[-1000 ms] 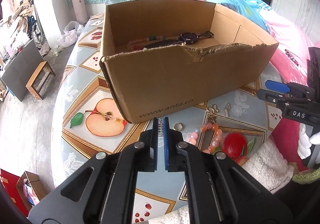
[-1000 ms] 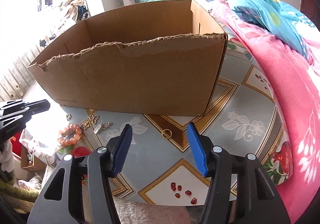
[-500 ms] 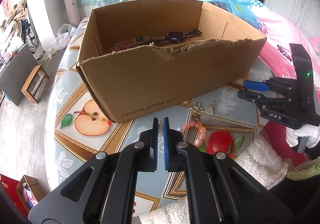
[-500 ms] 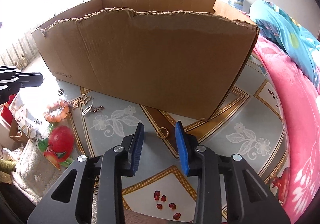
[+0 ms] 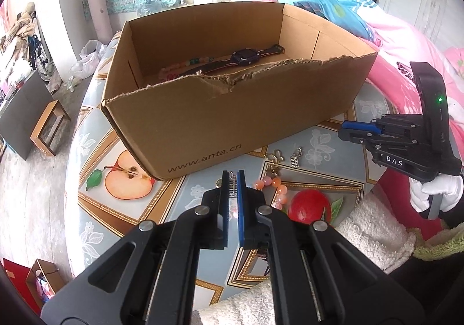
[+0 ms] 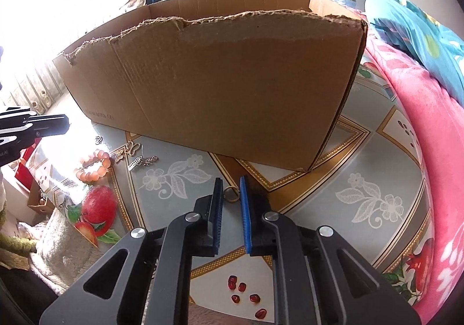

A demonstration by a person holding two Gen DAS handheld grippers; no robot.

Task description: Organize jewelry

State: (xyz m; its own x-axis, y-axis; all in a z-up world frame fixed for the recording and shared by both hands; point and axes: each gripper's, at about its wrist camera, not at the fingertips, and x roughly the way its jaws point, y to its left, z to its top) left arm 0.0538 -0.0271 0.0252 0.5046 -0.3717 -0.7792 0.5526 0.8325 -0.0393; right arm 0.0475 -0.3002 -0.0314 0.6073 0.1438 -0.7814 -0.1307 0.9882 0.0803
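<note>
Ahead of both grippers the way is blocked by the cardboard box [image 6: 220, 78]; its open top [image 5: 208, 43] is left unobstructed above.

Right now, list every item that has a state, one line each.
Brown cardboard box: open-topped, front rim torn.
Dark wristwatch: lying inside the box.
Left gripper: shut on a small silver clip.
Right gripper: nearly closed around a gold ring.
Orange bead bracelet: lying on the table.
</note>
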